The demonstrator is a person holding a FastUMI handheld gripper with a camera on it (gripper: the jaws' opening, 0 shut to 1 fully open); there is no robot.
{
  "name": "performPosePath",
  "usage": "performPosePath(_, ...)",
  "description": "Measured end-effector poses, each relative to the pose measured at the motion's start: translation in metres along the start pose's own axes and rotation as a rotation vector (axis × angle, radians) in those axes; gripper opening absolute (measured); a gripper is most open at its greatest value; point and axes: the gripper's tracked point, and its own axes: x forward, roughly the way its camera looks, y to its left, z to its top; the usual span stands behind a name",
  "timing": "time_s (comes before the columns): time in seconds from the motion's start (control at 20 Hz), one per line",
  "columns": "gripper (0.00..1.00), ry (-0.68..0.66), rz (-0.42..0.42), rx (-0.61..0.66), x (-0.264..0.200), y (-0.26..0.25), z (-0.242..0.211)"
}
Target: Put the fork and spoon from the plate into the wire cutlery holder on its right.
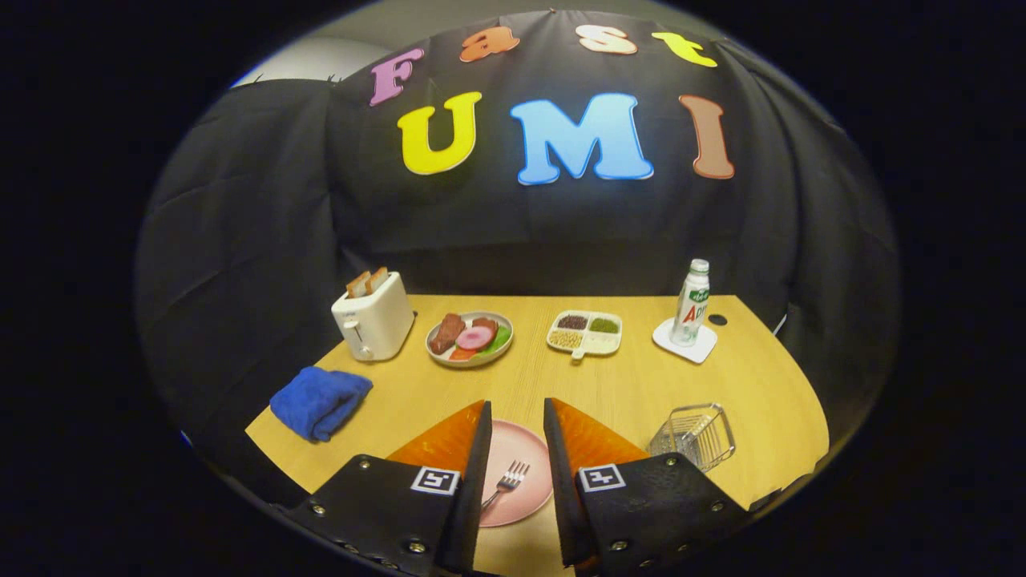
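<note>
We hold the tongs (517, 417) apart over the near edge of the table (641, 385), with nothing between them. In the gap we see the pink plate (521, 465), and the fork (506, 481) lies on it, its tines pointing away from us. We cannot make out the spoon. The wire cutlery holder (693, 435) stands just right of the plate, beside the right finger. Beyond sit a toaster (373, 320), a blue cloth (319, 401), a food plate (470, 338), a divided dish (585, 332) and a bottle (692, 303).
</note>
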Motion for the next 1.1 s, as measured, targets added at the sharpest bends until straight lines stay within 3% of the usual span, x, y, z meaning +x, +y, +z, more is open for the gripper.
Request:
performPosePath(0.55,0.4,0.348,-0.042,0.079,0.048,0.029,-0.122)
performPosePath(1.1,0.39,0.489,-0.088,0.13,0.057,0.035,-0.168)
